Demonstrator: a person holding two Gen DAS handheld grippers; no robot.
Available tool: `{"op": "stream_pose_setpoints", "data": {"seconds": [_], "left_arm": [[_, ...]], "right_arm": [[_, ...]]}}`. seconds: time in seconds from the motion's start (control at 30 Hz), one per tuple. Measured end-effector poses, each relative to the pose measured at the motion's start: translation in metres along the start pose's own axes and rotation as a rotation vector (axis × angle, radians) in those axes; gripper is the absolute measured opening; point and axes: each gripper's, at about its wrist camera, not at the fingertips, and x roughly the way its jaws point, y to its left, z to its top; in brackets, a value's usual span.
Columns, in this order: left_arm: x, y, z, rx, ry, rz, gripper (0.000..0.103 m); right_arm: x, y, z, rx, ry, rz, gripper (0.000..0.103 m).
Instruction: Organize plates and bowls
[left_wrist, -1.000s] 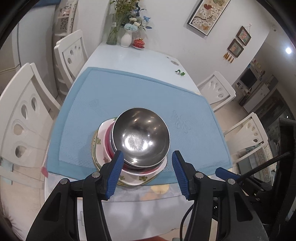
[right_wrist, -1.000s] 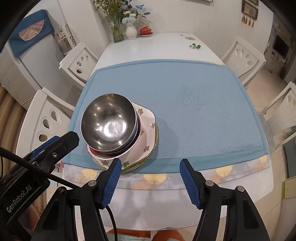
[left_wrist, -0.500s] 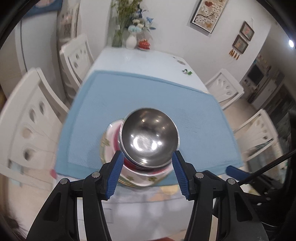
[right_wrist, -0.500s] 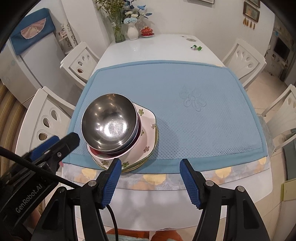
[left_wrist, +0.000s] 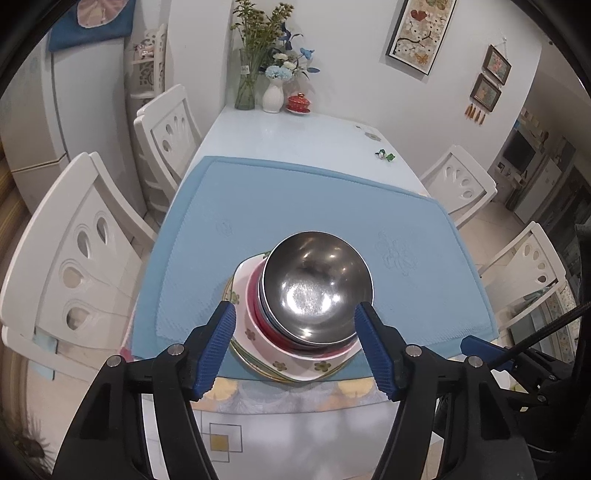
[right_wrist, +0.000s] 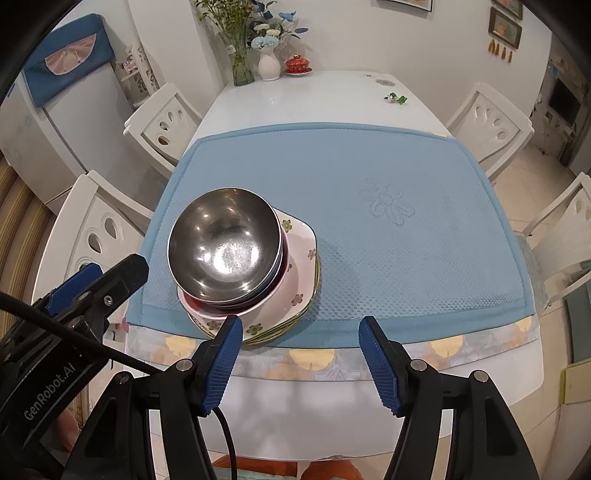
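Stacked near the front-left corner of the blue mat (right_wrist: 388, 206): a steel bowl (left_wrist: 317, 286) on top, nested in a red-rimmed bowl (left_wrist: 255, 306), over a white flowered plate (left_wrist: 295, 365) and a green-edged plate (left_wrist: 231, 291) at the very bottom. Whole stack close to the mat's front edge, on the white bench (right_wrist: 303, 99).

Left gripper (left_wrist: 295, 345) spread wide, empty, blue pads flanking the stack without touching it. Pulled back and raised compared with half a second ago, when the pads sat tight at the steel bowl's sides; more of the flowered plate showing in front now. Stack in the same place on the mat, bowl unlifted. Seen in the right wrist view as a dark finger just left of the stack, apart from it.

Right gripper (right_wrist: 301, 356) also wide and empty, hovering over the bench's front edge, right of the stack; no real shift there.

Likely meaning: a retreat from the close approach rather than a grasp, so nothing sorted yet. Probably a fresh line-up on the steel bowl's rim next, with plenty of bare mat to the stack's right for laying pieces out. Slippery polished metal, nested loosely; risk of dragging the red-rimmed bowl along.
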Motion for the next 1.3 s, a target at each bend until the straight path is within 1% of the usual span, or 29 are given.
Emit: {"op": "stream_pose_setpoints", "data": {"seconds": [0.23, 0.27, 0.3, 0.4, 0.6, 0.67, 0.77, 0.83, 0.97, 1.07, 1.2, 1.3], "left_arm": [[-0.005, -0.002, 0.001, 0.027, -0.02, 0.026, 0.065], [-0.004, -0.002, 0.002, 0.031, -0.012, 0.021, 0.065], [-0.005, -0.001, 0.004, 0.032, 0.005, -0.003, 0.065], [-0.008, 0.003, 0.006, 0.013, 0.005, -0.036, 0.065], [-0.006, 0.003, 0.005, 0.016, 0.023, -0.028, 0.065], [-0.007, 0.004, 0.004, 0.005, 0.014, -0.024, 0.065], [-0.013, 0.004, 0.001, 0.011, -0.041, 0.017, 0.065], [-0.02, 0.001, 0.0, 0.036, -0.101, 0.057, 0.065], [-0.024, -0.007, 0.001, 0.102, -0.144, 0.124, 0.065], [-0.023, -0.007, 0.002, 0.106, -0.127, 0.148, 0.071], [-0.018, 0.001, 0.003, 0.056, -0.074, 0.101, 0.072], [-0.015, 0.001, 0.002, 0.054, -0.058, 0.097, 0.072]], "right_arm": [[-0.002, 0.003, 0.002, -0.009, -0.014, -0.007, 0.063], [-0.002, 0.003, 0.002, -0.008, -0.015, -0.007, 0.063], [-0.002, 0.003, 0.002, -0.006, -0.018, -0.005, 0.063], [-0.003, 0.004, 0.002, -0.005, -0.021, -0.006, 0.063], [-0.002, 0.005, 0.001, -0.012, -0.017, -0.008, 0.063], [-0.003, 0.005, 0.001, -0.012, -0.019, -0.006, 0.063], [-0.006, 0.008, 0.0, -0.022, -0.037, -0.006, 0.063], [-0.007, 0.011, 0.0, -0.031, -0.043, -0.008, 0.063], [-0.005, 0.013, -0.001, -0.042, -0.034, -0.009, 0.063], [-0.003, 0.011, -0.001, -0.036, -0.027, -0.006, 0.063], [-0.004, 0.009, -0.001, -0.032, -0.027, -0.006, 0.063], [-0.002, 0.008, -0.002, -0.031, -0.02, -0.008, 0.063]]}}
